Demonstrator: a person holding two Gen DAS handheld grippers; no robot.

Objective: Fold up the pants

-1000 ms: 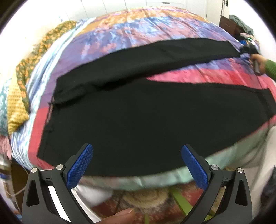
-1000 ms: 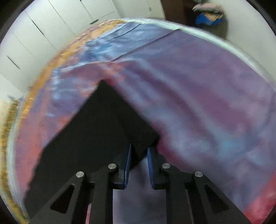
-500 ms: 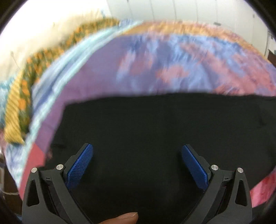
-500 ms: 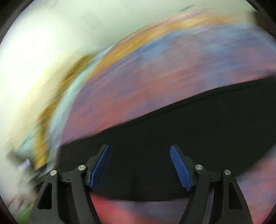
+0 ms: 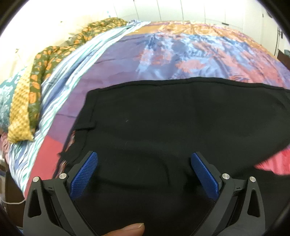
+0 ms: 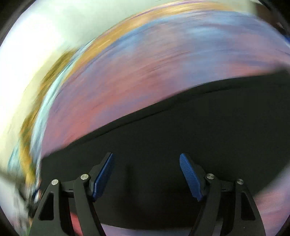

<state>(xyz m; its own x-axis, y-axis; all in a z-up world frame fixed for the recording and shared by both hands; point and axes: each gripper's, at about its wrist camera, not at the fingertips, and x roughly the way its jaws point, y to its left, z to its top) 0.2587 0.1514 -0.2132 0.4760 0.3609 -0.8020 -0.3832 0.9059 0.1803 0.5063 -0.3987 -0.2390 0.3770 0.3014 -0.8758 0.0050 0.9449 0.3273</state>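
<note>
The black pants (image 5: 172, 118) lie flat on the colourful bedspread (image 5: 190, 47), waistband end at the left. My left gripper (image 5: 144, 170) is open and empty, its blue pads spread wide just above the near part of the pants. In the right wrist view, which is motion-blurred, the pants (image 6: 190, 145) fill the lower half. My right gripper (image 6: 146, 174) is open and empty over the black cloth.
A yellow-green patterned blanket (image 5: 36, 69) and a striped sheet (image 5: 76, 59) run along the bed's left side. White cupboard doors (image 5: 199, 10) stand behind the bed. A thumb tip (image 5: 126, 229) shows at the bottom edge.
My right gripper let go of the pant leg end, opened and swung over the pants. My left gripper moved forward and lower over the waistband end. The two legs now lie together.
</note>
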